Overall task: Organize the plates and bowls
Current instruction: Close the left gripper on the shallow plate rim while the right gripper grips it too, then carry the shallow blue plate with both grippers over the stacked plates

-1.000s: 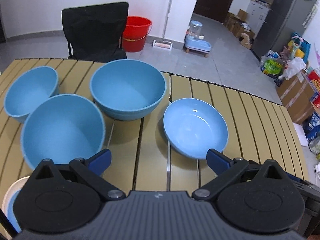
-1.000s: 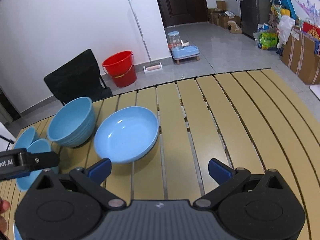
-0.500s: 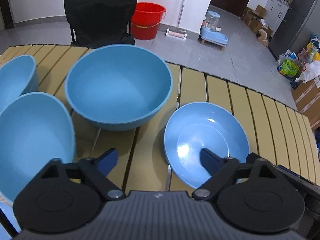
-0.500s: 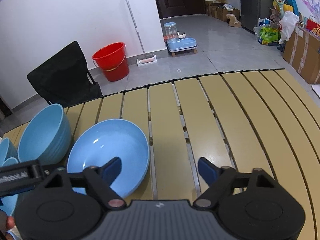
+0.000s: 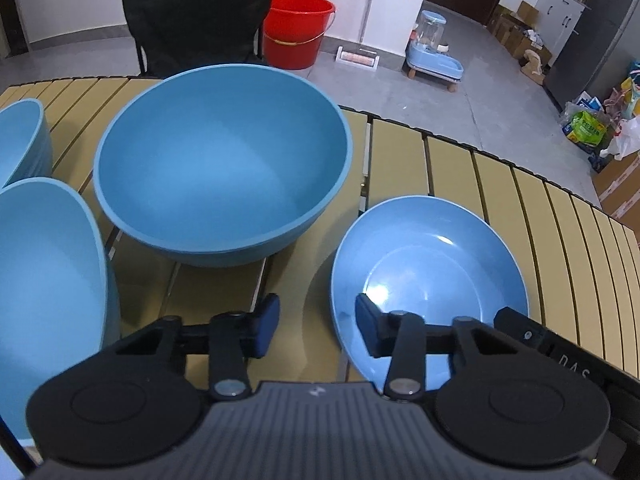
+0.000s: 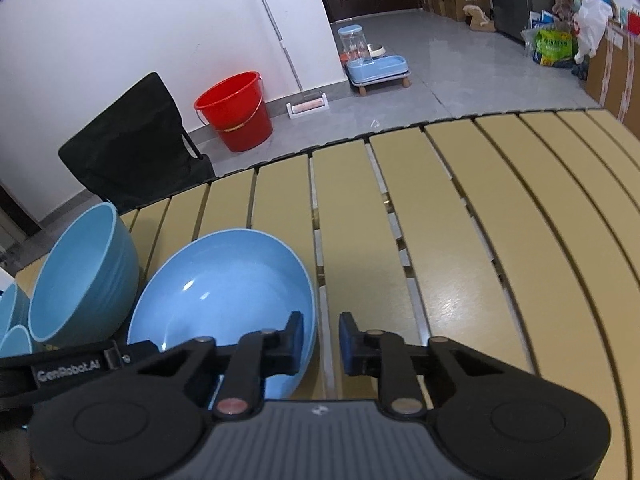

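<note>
Slatted yellow table is shown carrying all the dishware, with grey floor beyond (a red bucket is seen by the wall). A large blue bowl is placed left of a shallow blue plate. The left gripper is closing with the plate's near-left rim between its fingers; contact cannot be confirmed. The right gripper is closing over the plate's right rim, a narrow gap remaining.
</note>
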Motion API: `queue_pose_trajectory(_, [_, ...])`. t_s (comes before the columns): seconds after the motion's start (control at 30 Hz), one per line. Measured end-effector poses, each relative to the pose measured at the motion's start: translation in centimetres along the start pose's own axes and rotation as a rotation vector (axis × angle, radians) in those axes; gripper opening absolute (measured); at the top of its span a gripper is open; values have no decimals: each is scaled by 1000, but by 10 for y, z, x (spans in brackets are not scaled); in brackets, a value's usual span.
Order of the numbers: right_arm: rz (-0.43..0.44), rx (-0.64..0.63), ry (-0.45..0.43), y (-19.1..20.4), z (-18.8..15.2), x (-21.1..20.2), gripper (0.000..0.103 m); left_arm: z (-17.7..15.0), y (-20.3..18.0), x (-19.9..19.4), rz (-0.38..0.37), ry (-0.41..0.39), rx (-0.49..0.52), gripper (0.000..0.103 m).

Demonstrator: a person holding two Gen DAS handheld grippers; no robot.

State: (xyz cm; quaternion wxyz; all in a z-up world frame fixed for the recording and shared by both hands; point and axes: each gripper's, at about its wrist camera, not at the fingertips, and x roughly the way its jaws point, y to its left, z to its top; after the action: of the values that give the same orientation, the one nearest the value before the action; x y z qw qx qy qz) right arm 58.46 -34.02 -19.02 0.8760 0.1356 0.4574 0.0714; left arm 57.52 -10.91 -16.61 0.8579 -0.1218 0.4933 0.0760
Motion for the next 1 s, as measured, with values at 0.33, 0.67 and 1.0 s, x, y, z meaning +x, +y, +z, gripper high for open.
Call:
queue_pose_trajectory(0.33, [40,16,-20,-1,-6,-2,6,-6,-6,2,-30,-26,34,11])
queue_pose_trajectory(0.67, [49,19,-36,-4,-15,-17,7,-16,-8,-13,-42,-43,71,11])
queue_pose_trajectory(1.0, [46,18,-60,1,-29,-51,7,-31,-2,-47,-64,-60,81,11])
